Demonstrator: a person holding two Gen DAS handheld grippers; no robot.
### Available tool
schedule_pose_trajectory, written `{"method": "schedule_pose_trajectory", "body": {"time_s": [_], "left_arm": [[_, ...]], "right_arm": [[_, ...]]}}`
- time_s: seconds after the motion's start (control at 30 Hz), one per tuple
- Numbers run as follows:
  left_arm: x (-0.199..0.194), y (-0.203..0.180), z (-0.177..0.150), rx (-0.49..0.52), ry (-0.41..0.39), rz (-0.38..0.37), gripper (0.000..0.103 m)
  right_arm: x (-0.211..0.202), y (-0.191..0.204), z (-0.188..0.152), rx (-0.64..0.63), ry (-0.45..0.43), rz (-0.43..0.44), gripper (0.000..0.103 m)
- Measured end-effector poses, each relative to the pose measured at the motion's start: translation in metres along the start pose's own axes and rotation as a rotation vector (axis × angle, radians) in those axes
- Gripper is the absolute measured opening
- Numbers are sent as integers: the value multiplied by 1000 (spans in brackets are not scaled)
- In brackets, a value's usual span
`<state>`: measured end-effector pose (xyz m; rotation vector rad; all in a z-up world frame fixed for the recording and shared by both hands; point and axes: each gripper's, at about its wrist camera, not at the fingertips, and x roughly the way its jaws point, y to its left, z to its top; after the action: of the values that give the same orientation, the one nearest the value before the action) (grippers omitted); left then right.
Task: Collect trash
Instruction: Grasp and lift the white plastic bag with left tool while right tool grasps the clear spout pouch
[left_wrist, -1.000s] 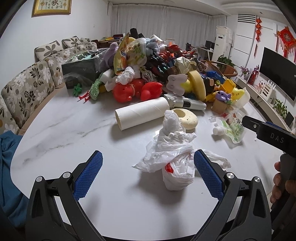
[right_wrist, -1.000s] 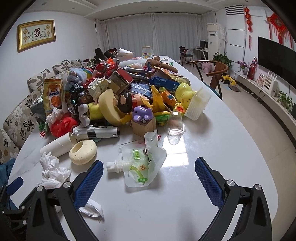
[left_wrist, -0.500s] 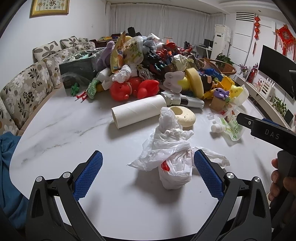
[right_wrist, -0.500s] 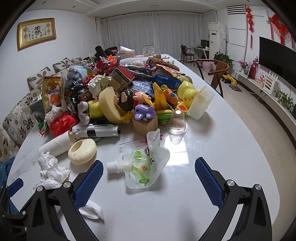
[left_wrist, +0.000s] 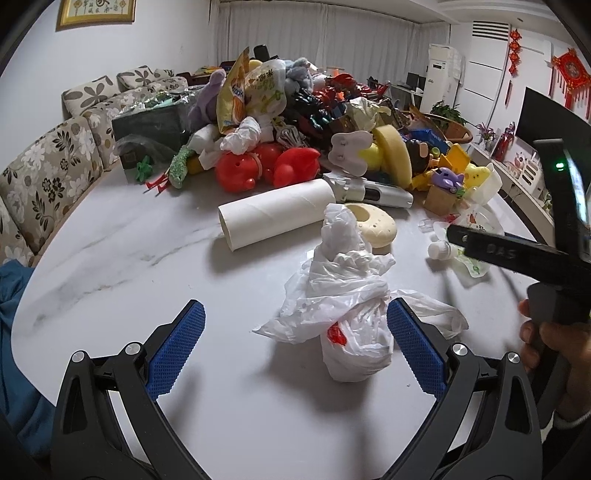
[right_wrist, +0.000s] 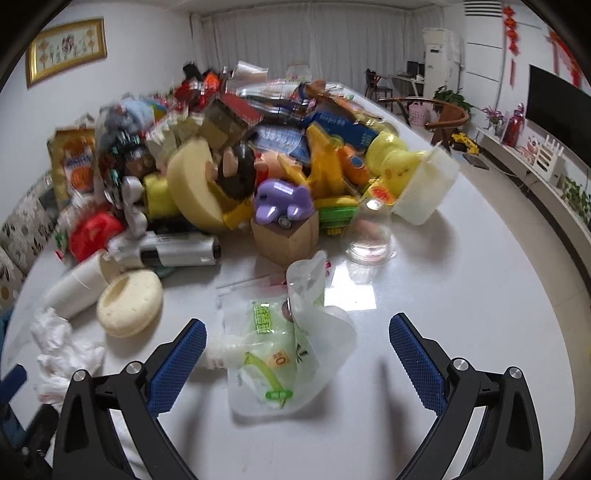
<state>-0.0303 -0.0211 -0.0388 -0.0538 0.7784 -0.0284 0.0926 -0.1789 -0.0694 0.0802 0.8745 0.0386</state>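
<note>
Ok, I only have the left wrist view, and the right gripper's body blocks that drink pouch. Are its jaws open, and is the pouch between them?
Observer: Yes. The right gripper is open, and the clear drink pouch lies on the table between its jaws, not yet gripped.
Operator: Which way does the cap point?
Observer: The white cap points at the gripper's left blue pad and lies close beside it.
Operator: Anything right behind the pouch?
Observer: A clear plastic cup sits just beyond it, to the right of a wooden block.
</note>
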Motion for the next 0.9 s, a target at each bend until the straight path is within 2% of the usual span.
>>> {"method": "schedule_pose_trajectory", "body": {"time_s": [0.03, 0.13, 0.17, 0.27, 0.47, 0.6, 0.7, 0.73, 0.77, 0.8, 0.83, 0.9], "left_arm": [[1, 1, 0, -2, 1, -1, 96], [3, 3, 0, -6, 5, -6, 96], [4, 3, 0, -6, 7, -6, 96], [5, 3, -1, 1, 10, -11, 96], [-5, -2, -4, 36, -42, -44, 96], [7, -20, 0, 76, -23, -34, 96], [20, -34, 6, 91, -25, -42, 96], [24, -36, 7, 94, -30, -46, 93], [29, -38, 10, 96, -27, -33, 72], [38, -40, 13, 110, 13, -17, 50], [39, -40, 14, 113, 29, -22, 49], [23, -37, 16, 117, 9, -55, 48]], "right_arm": [[2, -1, 2, 11, -2, 37, 94], [10, 0, 3, 3, 39, 86, 40], [10, -1, 4, 15, 31, 116, 16], [8, -1, 1, 6, 38, 146, 17], [-44, -8, -10, 3, -71, 226, 17], [-83, -23, -21, -28, -145, 198, 18], [-94, -41, -29, -4, -154, 185, 19], [-95, -49, -31, 12, -150, 181, 19], [-95, -55, -35, 26, -147, 176, 19], [-94, -60, -38, 37, -140, 175, 19], [-94, -63, -40, 45, -134, 174, 19], [-97, -65, -45, 51, -130, 175, 19]]}}
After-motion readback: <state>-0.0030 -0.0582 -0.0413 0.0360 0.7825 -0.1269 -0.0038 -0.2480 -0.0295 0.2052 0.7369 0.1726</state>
